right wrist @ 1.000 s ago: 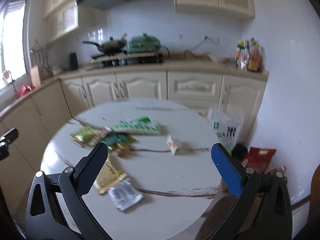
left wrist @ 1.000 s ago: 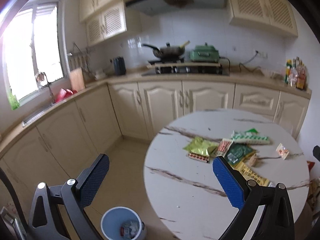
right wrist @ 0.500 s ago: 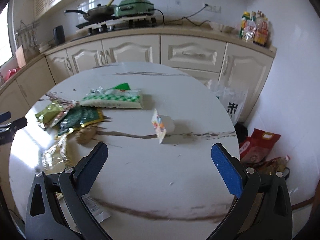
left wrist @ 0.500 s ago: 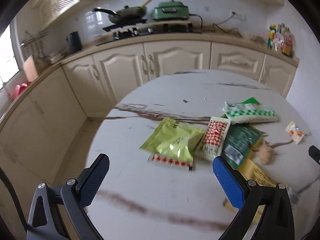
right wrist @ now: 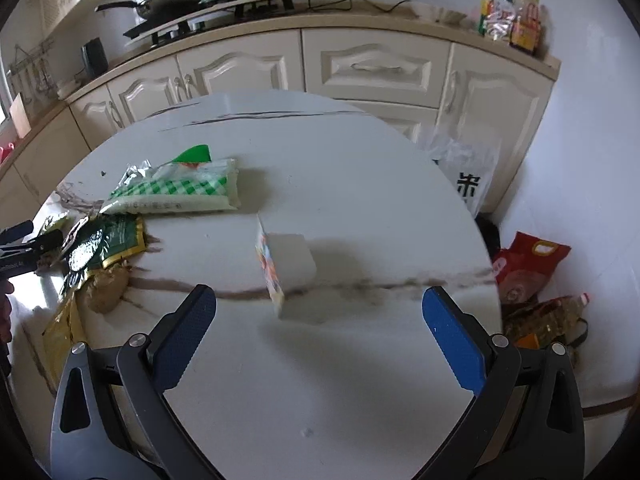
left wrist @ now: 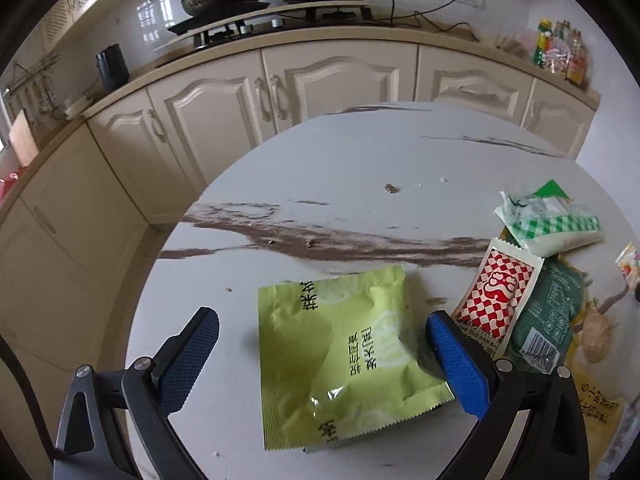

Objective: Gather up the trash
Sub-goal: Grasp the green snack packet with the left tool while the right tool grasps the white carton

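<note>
Closer in than a second ago: left gripper (left wrist: 322,340) now low over the counter (left wrist: 360,160), jaws wide, straddling the lime-green wrapper (left wrist: 344,364) near the left edge. Right gripper (right wrist: 318,324) also advanced, jaws wide and empty, small white box (right wrist: 286,268) just ahead. Bin gone from view; grasps likely next, nothing collected yet

The left gripper (left wrist: 320,344) stood spread wide over the round table (left wrist: 360,168), its blue fingers (left wrist: 456,364) flanking a light-green packet (left wrist: 344,356) near the table's front-left edge; a red-checked sachet (left wrist: 496,292) lay just beside.
</note>
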### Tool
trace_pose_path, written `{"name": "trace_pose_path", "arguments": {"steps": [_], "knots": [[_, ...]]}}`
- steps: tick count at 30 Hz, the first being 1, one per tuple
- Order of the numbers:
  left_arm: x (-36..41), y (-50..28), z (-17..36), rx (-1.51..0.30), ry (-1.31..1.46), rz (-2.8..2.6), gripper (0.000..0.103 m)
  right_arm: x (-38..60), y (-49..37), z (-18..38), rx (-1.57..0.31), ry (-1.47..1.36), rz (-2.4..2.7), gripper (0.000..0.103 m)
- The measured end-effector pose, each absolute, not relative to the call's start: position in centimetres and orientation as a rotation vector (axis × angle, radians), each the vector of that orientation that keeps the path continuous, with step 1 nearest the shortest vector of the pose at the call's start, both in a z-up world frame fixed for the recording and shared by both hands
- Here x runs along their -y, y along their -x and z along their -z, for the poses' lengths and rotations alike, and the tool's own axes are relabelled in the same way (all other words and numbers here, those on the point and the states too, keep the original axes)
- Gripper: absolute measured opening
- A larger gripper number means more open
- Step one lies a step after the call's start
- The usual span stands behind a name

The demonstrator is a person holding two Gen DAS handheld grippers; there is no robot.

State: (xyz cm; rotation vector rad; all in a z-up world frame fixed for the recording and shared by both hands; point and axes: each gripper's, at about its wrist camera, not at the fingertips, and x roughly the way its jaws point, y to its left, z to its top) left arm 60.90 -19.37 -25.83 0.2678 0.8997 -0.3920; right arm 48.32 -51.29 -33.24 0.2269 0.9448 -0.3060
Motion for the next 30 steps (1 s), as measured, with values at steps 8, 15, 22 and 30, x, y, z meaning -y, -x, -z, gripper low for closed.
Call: {"name": "trace_pose_path", "arguments": {"steps": [8, 15, 22, 30], "knots": [[17.7, -62.8, 26.6, -0.927, -0.225, 0.458, 0.095, 50.8, -51.8, 33.9, -1.01, -0.131, 0.264, 0.069], [16.9, -63.3, 26.4, -0.92, -0.219, 0.457, 0.088, 50.6, -51.6, 33.6, -0.99, -0.138, 0.216, 0.028], [16.1, -62.1, 25.9, -0.907, -0.185, 0.477, 0.06, 51.1, -51.0, 33.5, -0.98, -0.168, 0.185, 0.023], [14.4, -61.4, 25.0, -0.921, -0.089, 0.523, 0.014, 51.0, -50.6, 33.3, -0.971, -0.185, 0.165, 0.023]]}}
